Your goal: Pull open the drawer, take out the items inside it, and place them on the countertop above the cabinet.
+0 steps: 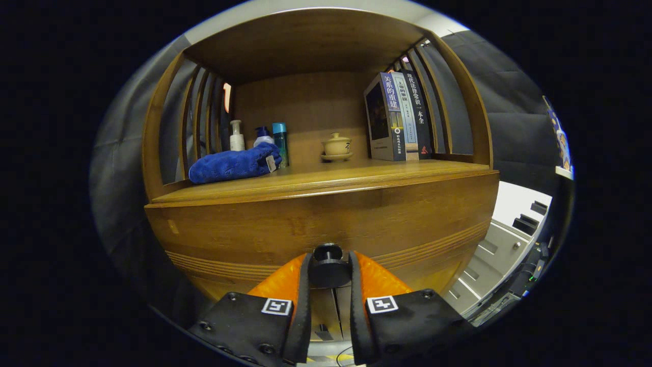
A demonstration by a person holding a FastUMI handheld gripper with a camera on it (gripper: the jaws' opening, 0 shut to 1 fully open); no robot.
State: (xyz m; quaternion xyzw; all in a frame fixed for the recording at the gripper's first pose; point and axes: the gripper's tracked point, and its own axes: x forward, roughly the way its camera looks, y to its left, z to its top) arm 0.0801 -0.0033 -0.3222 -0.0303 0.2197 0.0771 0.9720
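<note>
Wooden cabinet (pixel 326 219) against dark cloth wall, worktop (pixel 326 178) carrying blue towel (pixel 233 164), bottles (pixel 260 138), books (pixel 398 117), fingers (pixel 304 285) clamped on drawer knob (pixel 328 266)

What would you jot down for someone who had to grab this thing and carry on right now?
Tool: its two fingers are closed on the round black drawer knob, one on each side.
Drawer: front looks flush with the wooden cabinet, so not yet pulled open; what is inside cannot be seen.
Countertop above it already holds a blue towel, a few bottles, a lidded teacup and books; bare wood lies between towel and books.
Done: knob gripped.
Left: pull the drawer out, lift out its items, set them on the countertop.
</note>
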